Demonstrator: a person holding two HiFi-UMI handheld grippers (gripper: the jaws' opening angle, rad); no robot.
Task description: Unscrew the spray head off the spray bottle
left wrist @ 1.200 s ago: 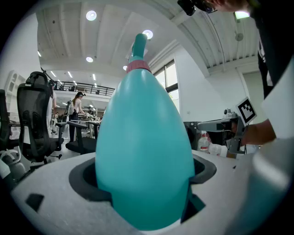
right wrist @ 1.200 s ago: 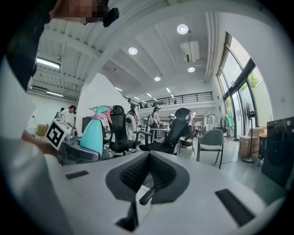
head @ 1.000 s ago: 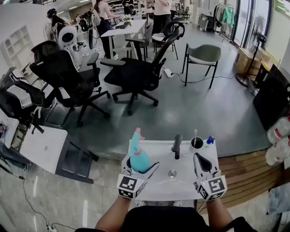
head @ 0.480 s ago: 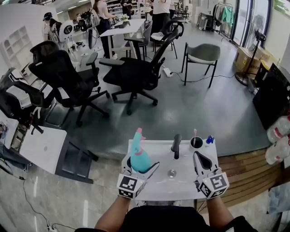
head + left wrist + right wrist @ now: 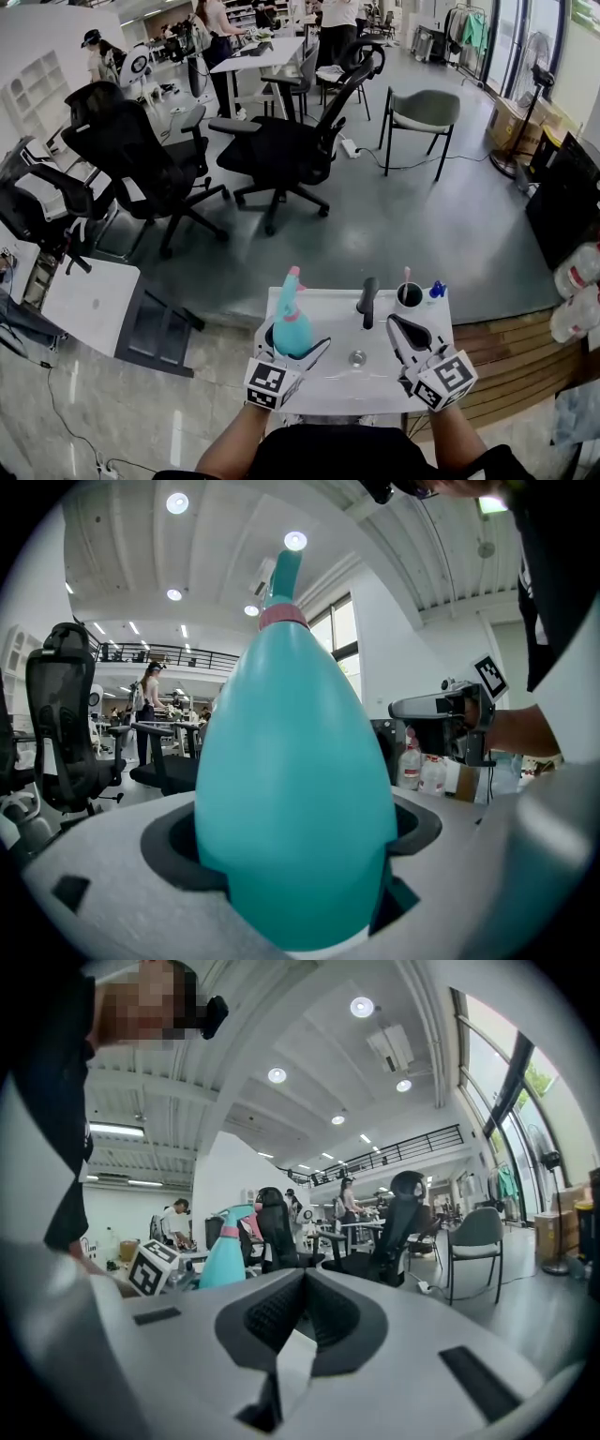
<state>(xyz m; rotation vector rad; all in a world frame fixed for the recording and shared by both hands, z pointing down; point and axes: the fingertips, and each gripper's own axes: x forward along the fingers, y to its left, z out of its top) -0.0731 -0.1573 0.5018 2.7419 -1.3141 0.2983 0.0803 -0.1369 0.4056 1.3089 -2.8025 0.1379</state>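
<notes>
A teal spray bottle (image 5: 290,330) with a pink collar and a teal spray head (image 5: 292,279) stands upright at the left of a white washstand (image 5: 323,386). My left gripper (image 5: 293,345) is shut on the bottle's round body, which fills the left gripper view (image 5: 295,789); the collar (image 5: 283,616) and the head rise above it. My right gripper (image 5: 394,324) hangs shut and empty over the stand's right side, apart from the bottle, tips slanted toward it. In the right gripper view its pads (image 5: 323,1314) meet, and the bottle (image 5: 225,1255) stands off to the left.
On the stand are a black faucet (image 5: 367,298), a drain (image 5: 357,357), a dark cup (image 5: 409,295) with a toothbrush and a small blue item (image 5: 434,290). Beyond lie grey floor and office chairs (image 5: 281,155). A wooden platform (image 5: 511,352) borders the right.
My right gripper has swung its tips leftward, toward the bottle, and shifted slightly. The left gripper and the bottle have stayed put.
</notes>
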